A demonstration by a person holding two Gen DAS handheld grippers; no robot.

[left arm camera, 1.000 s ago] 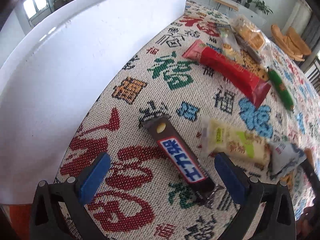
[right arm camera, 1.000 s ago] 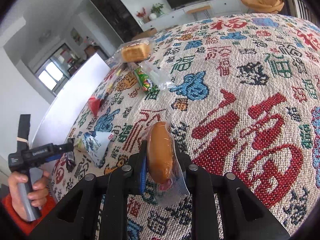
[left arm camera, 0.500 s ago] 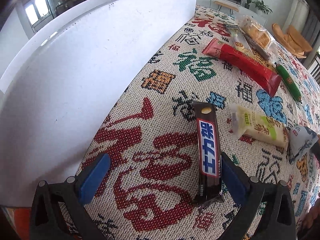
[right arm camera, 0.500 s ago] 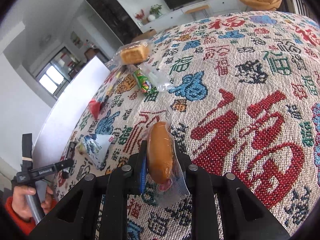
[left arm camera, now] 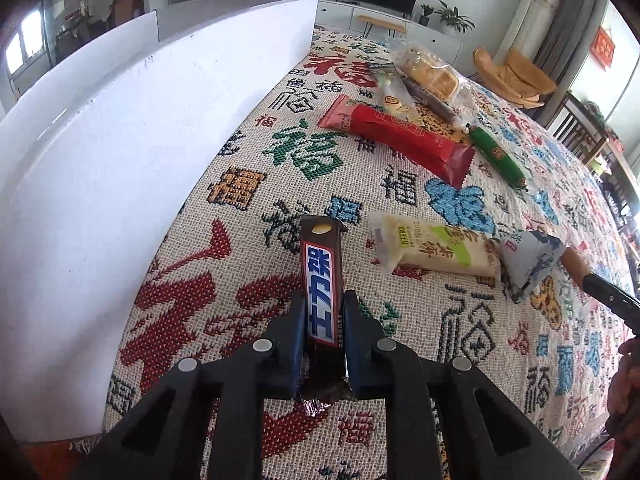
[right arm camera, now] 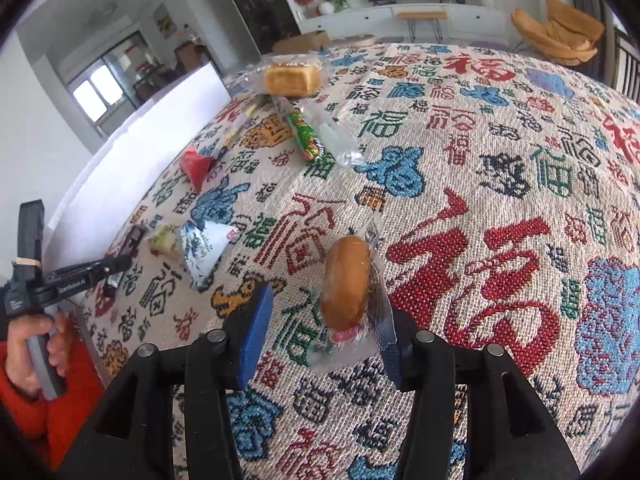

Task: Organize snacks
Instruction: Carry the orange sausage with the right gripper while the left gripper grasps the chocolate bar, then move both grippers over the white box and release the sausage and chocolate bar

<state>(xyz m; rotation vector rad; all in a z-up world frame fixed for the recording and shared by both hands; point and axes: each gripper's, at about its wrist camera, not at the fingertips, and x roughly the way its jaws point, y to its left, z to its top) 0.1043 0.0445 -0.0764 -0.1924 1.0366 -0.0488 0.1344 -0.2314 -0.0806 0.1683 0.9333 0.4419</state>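
snacks lie strewn over the patterned cloth (left arm camera: 256, 184), and we are working them from both ends. our left gripper (left arm camera: 323, 322) has its jaws pressed together on the near end of the chocolate bar (left arm camera: 321, 280), holding it lengthwise so the far end points out across the cloth; we judge this grip suits lifting the bar clear. our right gripper (right arm camera: 320, 328) stands with its blue pads apart, and the wrapped bun (right arm camera: 346, 282) sits between them, leaning toward the right pad; we cannot tell whether it touches. the white board (left arm camera: 120, 160) runs along the left edge of the cloth, near the bar, so room to swing lies to the right and forward only. just beside the bar lie the pale wafer pack (left arm camera: 434, 250) and blue-white pouch (left arm camera: 530, 260); the red pack (left arm camera: 400, 138) and green stick (left arm camera: 498, 156) lie farther off toward the far edge.
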